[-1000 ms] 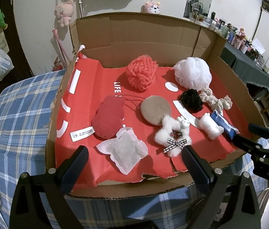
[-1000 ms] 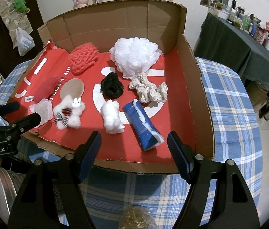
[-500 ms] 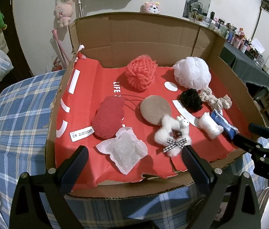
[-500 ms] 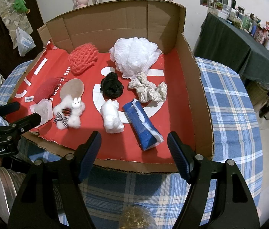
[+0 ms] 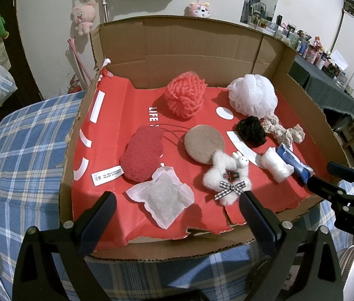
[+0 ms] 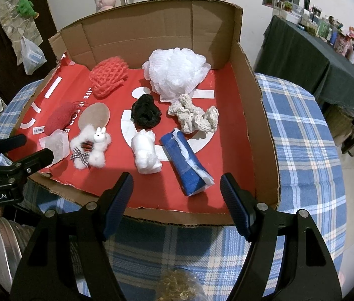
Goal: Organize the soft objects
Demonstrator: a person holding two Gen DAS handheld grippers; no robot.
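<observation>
Left wrist view: my left gripper [image 5: 175, 207] hangs wide open, holding nothing, my right gripper [image 6: 175, 189] likewise. Across the cardboard tray [image 5: 310, 115], red pad [image 5: 142, 156], tan disc [image 5: 204, 146], white pouf [image 5: 252, 97] lie spaced in rows: either tidied already or awaiting sorting.

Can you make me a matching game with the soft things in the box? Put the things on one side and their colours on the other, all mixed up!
Things:
1. bath pouf
2. yarn ball
3. fuzzy scrunchie
4. round pad

Colours:
A. black
B. tan
C. white
D. coral pink

Pairs: 1-C, 2-D, 3-A, 4-B
</observation>
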